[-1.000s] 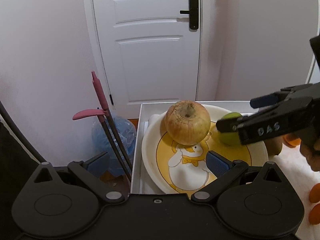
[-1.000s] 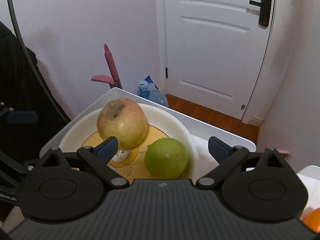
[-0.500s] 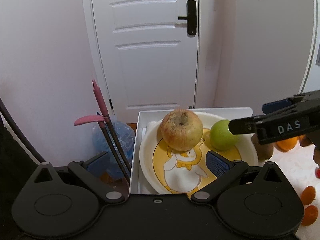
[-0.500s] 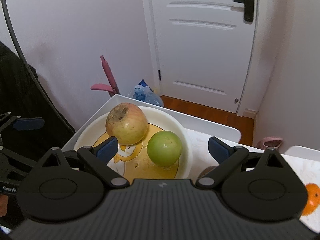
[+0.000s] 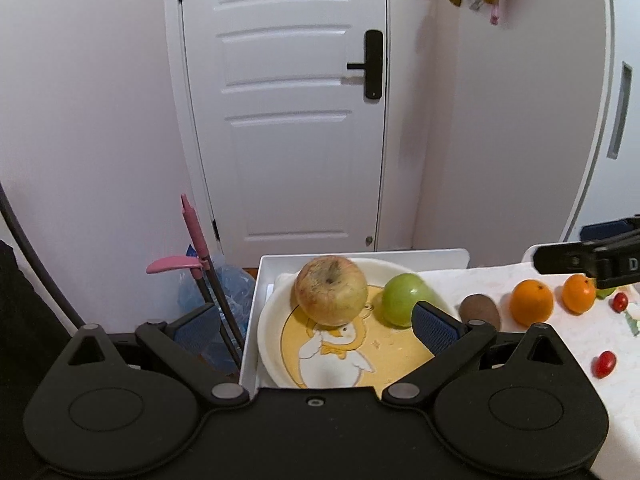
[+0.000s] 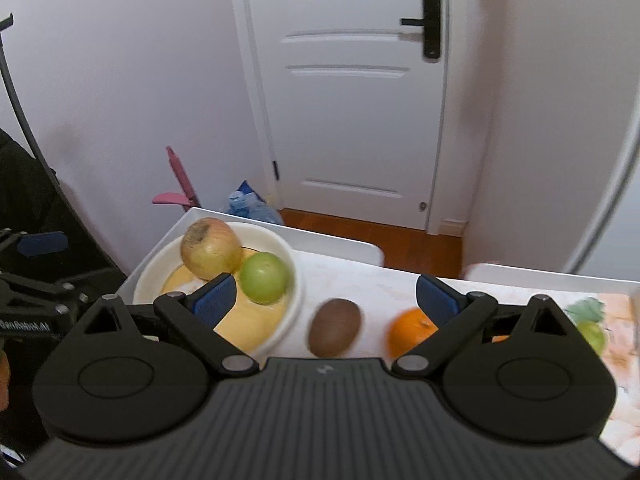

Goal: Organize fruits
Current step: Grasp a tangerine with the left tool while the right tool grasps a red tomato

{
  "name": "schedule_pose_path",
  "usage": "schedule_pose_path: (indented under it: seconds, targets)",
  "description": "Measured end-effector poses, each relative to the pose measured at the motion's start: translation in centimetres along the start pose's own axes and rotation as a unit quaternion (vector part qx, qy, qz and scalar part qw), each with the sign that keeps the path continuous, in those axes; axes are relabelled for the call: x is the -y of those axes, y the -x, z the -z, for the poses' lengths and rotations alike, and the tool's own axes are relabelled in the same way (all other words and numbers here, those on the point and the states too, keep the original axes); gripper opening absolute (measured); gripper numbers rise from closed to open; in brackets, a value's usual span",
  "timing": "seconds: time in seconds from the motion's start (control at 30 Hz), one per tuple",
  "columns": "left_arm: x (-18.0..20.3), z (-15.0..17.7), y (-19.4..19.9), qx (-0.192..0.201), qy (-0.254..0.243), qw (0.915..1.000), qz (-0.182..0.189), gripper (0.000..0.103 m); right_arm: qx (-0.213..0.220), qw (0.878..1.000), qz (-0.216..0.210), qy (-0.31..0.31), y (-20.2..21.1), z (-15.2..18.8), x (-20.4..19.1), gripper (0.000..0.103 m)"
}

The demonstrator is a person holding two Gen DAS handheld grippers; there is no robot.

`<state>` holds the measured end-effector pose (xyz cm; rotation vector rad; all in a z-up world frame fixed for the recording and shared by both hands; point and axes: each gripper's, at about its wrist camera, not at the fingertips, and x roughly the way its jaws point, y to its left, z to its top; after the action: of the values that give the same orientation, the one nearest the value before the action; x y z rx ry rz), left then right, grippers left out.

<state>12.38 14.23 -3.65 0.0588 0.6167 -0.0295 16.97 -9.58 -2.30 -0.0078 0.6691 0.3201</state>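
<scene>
The kiwi [image 6: 335,327] lies on the table [image 6: 360,280] just beside the bowl [image 6: 294,280], on the side away from the big apple [image 6: 211,249] and green apple [image 6: 264,277] that already sit inside it; it looks light, fuzzy enough not to slip, but soft, so I would pinch it gently across its short middle. Past the kiwi, farther from the bowl, sits an orange [image 6: 410,330], firmer and rounder, likely to roll. Both the right tongs [image 6: 325,296] and left tongs [image 5: 316,322] are spread wide, holding nothing
</scene>
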Motion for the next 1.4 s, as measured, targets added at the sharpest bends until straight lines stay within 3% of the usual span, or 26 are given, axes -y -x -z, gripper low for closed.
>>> schedule_pose_path:
  seconds: [0.5,0.77,1.03,1.3,1.4]
  targets:
    - [9.4,3.9,6.0,-0.001,0.025,0.9995,-0.019,0.103,-0.020,1.000,-0.002,0.022,6.6,6.4,8.9,0.103]
    - [14.7,7.0,7.1,-0.006,0.045,0.9984,-0.034,0.103,-0.034,0.999,-0.013,0.036,6.9,9.8,12.3,0.103]
    - [19.5,10.1,5.1,-0.020,0.044,0.9985,-0.025,0.101,-0.033,0.998,-0.037,0.047,5.3,12.8,14.5,0.103]
    - [22.3,12.5,2.0,-0.037,0.040,0.9984,-0.017,0.087,-0.040,0.996,-0.046,0.058,3.1,15.1,14.9,0.103]
    - [22.5,12.8,1.0,-0.044,0.043,0.9979,-0.017,0.076,-0.046,0.996,-0.049,0.062,2.3,15.7,14.8,0.101]
